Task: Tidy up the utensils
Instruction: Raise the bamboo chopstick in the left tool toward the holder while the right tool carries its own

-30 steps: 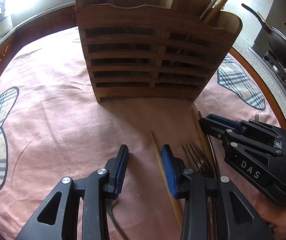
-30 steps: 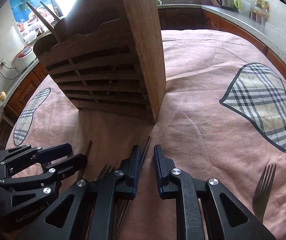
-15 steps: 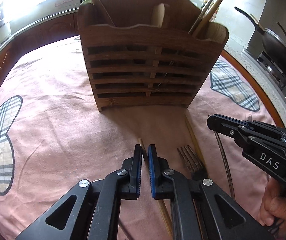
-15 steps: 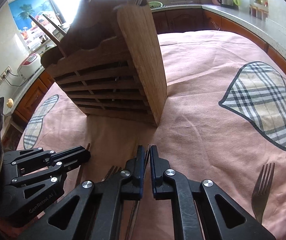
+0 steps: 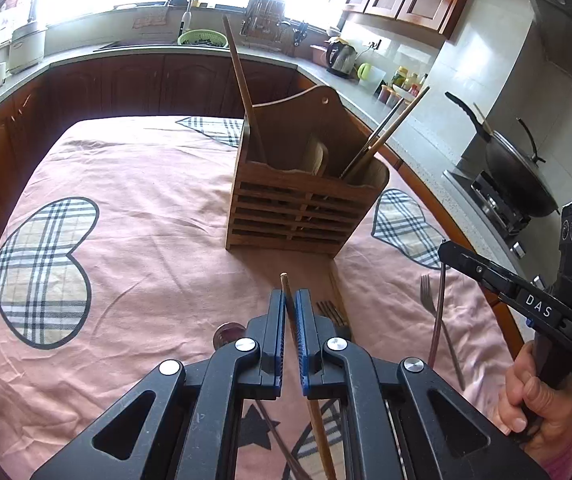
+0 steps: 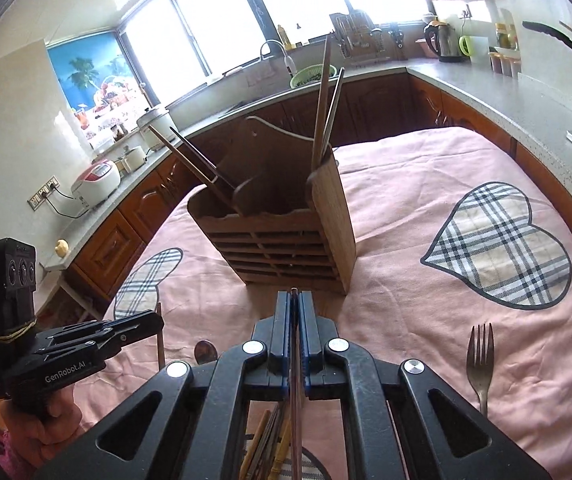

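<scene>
A slatted wooden utensil holder (image 5: 306, 204) stands on the pink cloth, with chopsticks leaning in its compartments; it also shows in the right wrist view (image 6: 281, 236). My left gripper (image 5: 293, 300) is shut on a wooden chopstick (image 5: 286, 284), lifted above the cloth in front of the holder. My right gripper (image 6: 294, 300) is shut on a thin metal chopstick (image 6: 294, 360), also lifted; it shows at the right of the left wrist view (image 5: 446, 250) with the rod hanging down. Forks (image 5: 332, 312) and more chopsticks (image 6: 269, 436) lie on the cloth below.
A single fork (image 6: 480, 360) lies on the cloth to the right, and another fork (image 5: 428, 296) near the right gripper. A spoon (image 6: 205, 352) lies at the left. Kitchen counters surround the table, with a wok (image 5: 514, 168) on the stove at right.
Both grippers closed on chopsticks lying on the cloth, then rose and pulled back from the holder, lifting one chopstick each.
</scene>
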A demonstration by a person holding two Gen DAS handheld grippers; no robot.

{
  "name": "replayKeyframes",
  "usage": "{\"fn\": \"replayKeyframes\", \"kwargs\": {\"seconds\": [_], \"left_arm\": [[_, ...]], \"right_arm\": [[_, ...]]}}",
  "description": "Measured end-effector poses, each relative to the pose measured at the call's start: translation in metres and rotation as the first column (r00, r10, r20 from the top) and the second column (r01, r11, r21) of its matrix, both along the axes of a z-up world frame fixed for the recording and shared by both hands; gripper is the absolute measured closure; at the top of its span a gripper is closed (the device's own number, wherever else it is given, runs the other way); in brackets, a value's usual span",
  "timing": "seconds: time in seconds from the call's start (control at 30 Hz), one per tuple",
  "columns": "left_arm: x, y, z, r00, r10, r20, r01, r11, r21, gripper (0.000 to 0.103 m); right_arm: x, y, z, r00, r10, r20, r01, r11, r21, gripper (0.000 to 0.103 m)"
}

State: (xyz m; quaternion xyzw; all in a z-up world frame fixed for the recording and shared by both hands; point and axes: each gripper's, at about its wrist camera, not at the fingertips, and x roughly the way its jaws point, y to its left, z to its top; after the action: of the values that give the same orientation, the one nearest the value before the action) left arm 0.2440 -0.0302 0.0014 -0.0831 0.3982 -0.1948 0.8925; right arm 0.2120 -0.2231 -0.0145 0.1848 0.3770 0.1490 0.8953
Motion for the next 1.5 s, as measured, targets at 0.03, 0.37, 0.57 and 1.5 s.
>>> {"fn": "replayKeyframes", "kwargs": {"seconds": [0.03,0.37,0.57,1.5], "left_arm": [[-0.006,0.004,0.004,1.0,0.003,0.01,-0.003,1.0,-0.004,0.099],[-0.063,0.037,0.041,0.996,0.019,0.082,-0.015,0.999,-0.047,0.099],[-0.088,0.049,0.059,0.992,0.028,0.125,-0.02,0.998,-0.063,0.1],[-0.091,0.063,0.097,0.966,0.078,0.246,-0.055,0.993,-0.101,0.1]], "right_arm": [[-0.004,-0.001,0.005,1.0,-0.003,0.013,0.003,1.0,-0.001,0.099],[-0.042,-0.009,0.048,0.992,-0.033,0.124,0.035,0.999,-0.009,0.099],[-0.057,-0.012,0.067,0.983,-0.053,0.177,0.056,0.998,-0.01,0.099],[-0.053,-0.02,0.096,0.958,-0.101,0.268,0.101,0.995,0.016,0.099]]}}
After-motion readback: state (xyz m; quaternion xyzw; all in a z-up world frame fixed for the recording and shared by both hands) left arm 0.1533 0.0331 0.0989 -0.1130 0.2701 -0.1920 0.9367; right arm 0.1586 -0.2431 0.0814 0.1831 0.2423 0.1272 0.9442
